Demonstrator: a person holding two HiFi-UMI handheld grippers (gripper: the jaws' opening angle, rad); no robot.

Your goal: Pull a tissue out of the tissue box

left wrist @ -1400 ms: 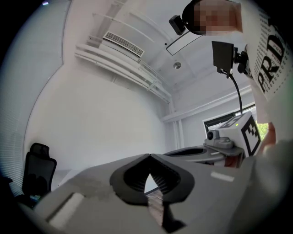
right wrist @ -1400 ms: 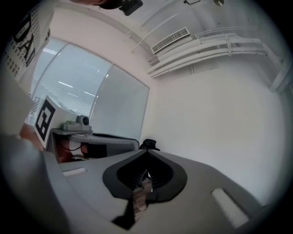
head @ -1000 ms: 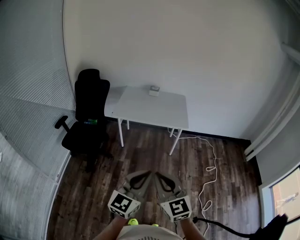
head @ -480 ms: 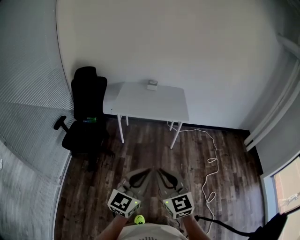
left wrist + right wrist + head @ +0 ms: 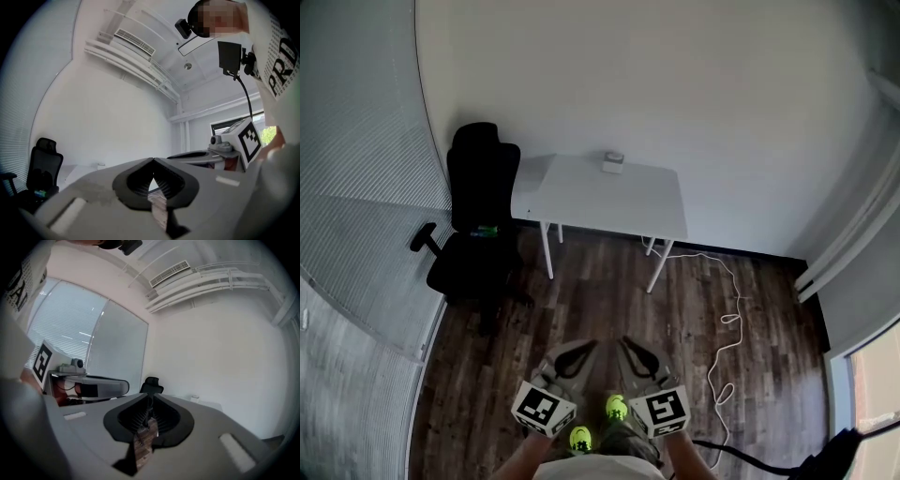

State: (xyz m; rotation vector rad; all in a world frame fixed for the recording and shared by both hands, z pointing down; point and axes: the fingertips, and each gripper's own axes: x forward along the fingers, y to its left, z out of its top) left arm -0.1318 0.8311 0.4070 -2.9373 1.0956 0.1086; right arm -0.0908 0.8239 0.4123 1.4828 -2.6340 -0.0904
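Grippers side by side at the bottom of the head view, above a dark wood floor (image 5: 600,291), both aimed toward the far wall (image 5: 628,75). The left gripper (image 5: 584,347) has its fingertips pressed together and holds nothing. The right gripper (image 5: 628,344) has just been opening; its tips stand a narrow slit apart, with nothing between them. Beyond them, a white cable (image 5: 727,319) trails over the floor to the right. Farther off, a white table (image 5: 609,202) stands against the wall, with a black office chair (image 5: 478,216) just left of it. The tissue box (image 5: 612,162) sits at the table's back edge by the wall, well apart from both grippers.
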